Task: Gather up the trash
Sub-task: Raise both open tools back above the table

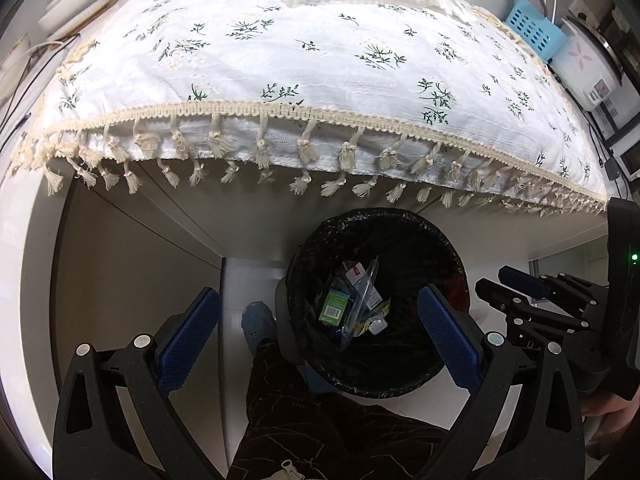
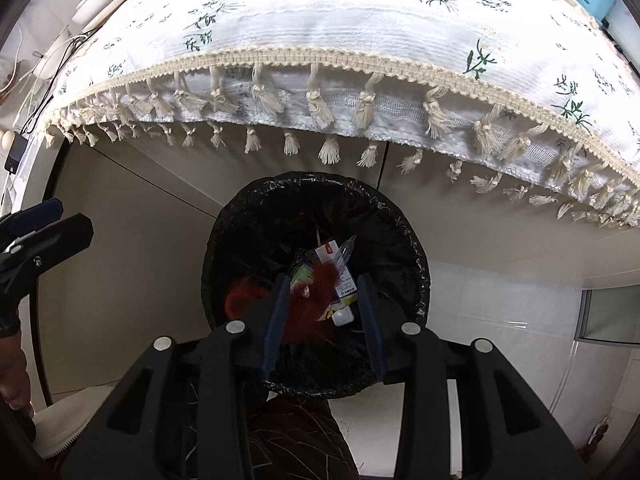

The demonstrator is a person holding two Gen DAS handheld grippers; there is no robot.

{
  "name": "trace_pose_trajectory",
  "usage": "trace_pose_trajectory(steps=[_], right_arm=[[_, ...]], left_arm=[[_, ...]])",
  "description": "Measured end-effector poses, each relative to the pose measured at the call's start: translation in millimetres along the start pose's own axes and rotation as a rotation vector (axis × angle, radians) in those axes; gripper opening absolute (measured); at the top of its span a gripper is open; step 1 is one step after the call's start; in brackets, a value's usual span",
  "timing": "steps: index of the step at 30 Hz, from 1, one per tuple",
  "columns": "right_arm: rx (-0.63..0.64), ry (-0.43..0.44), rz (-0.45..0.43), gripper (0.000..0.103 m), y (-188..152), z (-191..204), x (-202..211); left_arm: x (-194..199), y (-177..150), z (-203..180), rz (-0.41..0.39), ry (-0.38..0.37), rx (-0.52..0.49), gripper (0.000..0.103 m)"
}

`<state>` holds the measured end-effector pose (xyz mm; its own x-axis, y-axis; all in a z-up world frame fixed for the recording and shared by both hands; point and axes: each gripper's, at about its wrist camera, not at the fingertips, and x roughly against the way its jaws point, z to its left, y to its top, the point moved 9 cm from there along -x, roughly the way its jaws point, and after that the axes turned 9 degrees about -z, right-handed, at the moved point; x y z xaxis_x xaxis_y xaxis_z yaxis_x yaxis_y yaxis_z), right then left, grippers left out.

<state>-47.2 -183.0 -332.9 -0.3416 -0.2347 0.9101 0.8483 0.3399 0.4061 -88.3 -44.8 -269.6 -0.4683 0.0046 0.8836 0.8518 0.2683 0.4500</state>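
Dropping trash over the bin
Red, soft, light scrap (image 2: pixel 316 284) falls between part-open right claw (image 2: pixel 322 312) into the black-lined bin (image 2: pixel 416 240); left claw (image 1: pixel 320 332) gapes empty; pinch crumpled folds

Black linkage grippers, blue pads, dark trousers

Both matte black, built from angular link arms with triangular cut-outs and round silver pivot pins at the joints. Left gripper (image 1: pixel 320 336): two long fingers faced with dark blue textured pads (image 1: pixel 188 340), fine ribbed grain on the rubber. Right gripper (image 2: pixel 324 320): same black frame, same blue pads (image 2: pixel 275 320) seen edge-on, four silver pins across the front. Boxy black housing with a tiny green LED (image 1: pixel 634 257) on the right gripper's body. Dark brown trousers (image 1: pixel 320 428) with thin pale crackle-like lines and a small pale zip pull, blue shoe (image 1: pixel 256 322) below.
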Motion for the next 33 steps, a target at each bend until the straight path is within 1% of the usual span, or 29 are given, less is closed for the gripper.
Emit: trace_pose_trajectory(steps=[2,6,8,9,11,17,21,25,33], right_arm=[[-0.013,-0.004,-0.011,0.052,4.9,-4.3,5.1],[-0.034,-0.002,-0.046,0.063,17.5,-9.5,22.9],[-0.041,-0.005,-0.072,0.071,26.6,-12.8,33.5],[-0.044,-0.01,-0.091,0.073,32.9,-14.9,40.5],[-0.053,-0.024,-0.126,0.082,43.7,-18.9,54.3],[-0.089,-0.083,-0.223,0.095,80.2,-34.4,92.7],[-0.107,-0.107,-0.274,0.095,101.3,-42.7,112.1],[-0.111,-0.13,-0.317,0.095,121.8,-49.3,128.7],[-0.13,-0.136,-0.363,0.095,156.6,-53.2,145.8]], left_arm=[[0.4,1.9,-0.6,-0.003,-0.002,-0.002,0.097],[5.5,12.1,-1.6,-0.013,-0.01,0.002,0.097],[9.6,19.3,-1.9,-0.024,-0.013,0.001,0.097],[12.1,23.3,-2.1,-0.031,-0.017,0.002,0.097],[17.5,32.1,-2.4,-0.044,-0.021,0.004,0.097],[37.3,60.2,-7.2,-0.086,-0.046,0.009,0.097],[49.2,78.2,-11.3,-0.117,-0.059,-0.005,0.097],[56.6,96.2,-14.8,-0.123,-0.063,-0.019,0.097],[66.8,130.8,-17.5,-0.149,-0.069,-0.047,0.097]])
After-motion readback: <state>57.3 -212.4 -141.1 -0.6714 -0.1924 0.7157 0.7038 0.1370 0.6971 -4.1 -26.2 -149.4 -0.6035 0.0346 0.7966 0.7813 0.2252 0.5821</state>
